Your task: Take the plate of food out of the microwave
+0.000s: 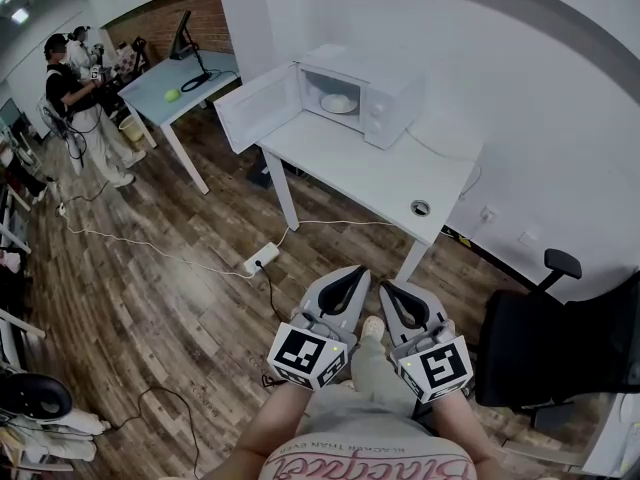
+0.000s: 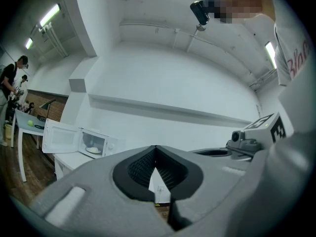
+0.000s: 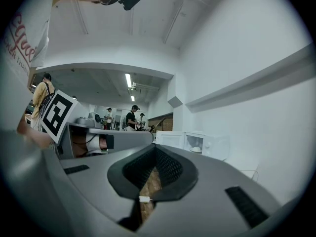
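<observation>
A white microwave [image 1: 372, 96] stands on a white table [image 1: 375, 173] against the wall, its door [image 1: 257, 107] swung open to the left. Inside it sits a white plate with pale food [image 1: 338, 103]. The microwave [image 2: 96, 142] and plate [image 2: 92, 150] are small and far off in the left gripper view, and likewise the microwave [image 3: 200, 142] and plate [image 3: 195, 149] in the right gripper view. My left gripper [image 1: 355, 272] and right gripper [image 1: 391, 287] are side by side near my body, well short of the table. Both are shut and hold nothing.
A power strip [image 1: 262, 258] and cables lie on the wooden floor between me and the table. A black office chair [image 1: 560, 343] stands to the right. At the back left is a pale blue table [image 1: 185, 86] with a green ball [image 1: 172, 95], and a person [image 1: 78, 108] beside it.
</observation>
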The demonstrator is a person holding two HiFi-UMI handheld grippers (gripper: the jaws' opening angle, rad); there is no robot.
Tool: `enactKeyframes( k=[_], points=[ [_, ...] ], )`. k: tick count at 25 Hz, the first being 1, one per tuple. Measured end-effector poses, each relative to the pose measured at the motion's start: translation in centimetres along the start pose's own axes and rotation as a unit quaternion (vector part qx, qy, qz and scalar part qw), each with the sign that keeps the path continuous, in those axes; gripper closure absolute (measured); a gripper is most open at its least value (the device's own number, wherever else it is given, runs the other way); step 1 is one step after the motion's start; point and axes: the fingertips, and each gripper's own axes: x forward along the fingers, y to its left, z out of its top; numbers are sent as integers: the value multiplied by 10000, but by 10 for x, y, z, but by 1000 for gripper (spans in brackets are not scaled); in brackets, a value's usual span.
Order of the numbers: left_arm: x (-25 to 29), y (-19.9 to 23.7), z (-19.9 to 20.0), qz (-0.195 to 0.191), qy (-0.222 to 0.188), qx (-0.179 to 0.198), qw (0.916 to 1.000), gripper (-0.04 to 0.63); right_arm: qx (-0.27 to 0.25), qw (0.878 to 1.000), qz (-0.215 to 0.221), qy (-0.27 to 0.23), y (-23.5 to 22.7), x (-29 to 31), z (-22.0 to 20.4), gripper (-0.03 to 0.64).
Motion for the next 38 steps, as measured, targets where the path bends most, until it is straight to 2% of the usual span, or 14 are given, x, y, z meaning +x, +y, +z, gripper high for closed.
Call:
enactKeyframes(
  k=[10, 18, 38],
  points=[
    [22, 19, -2, 71, -20, 62, 10000, 594, -93, 9999, 39, 0, -21, 22, -4, 607],
    [50, 39, -5, 153, -30, 89, 9998, 594, 107, 9997, 208, -54, -41, 49, -7, 607],
    [143, 125, -9, 484, 135, 78, 9987, 594, 271, 9979, 565, -169, -124, 153, -6, 607]
  ],
)
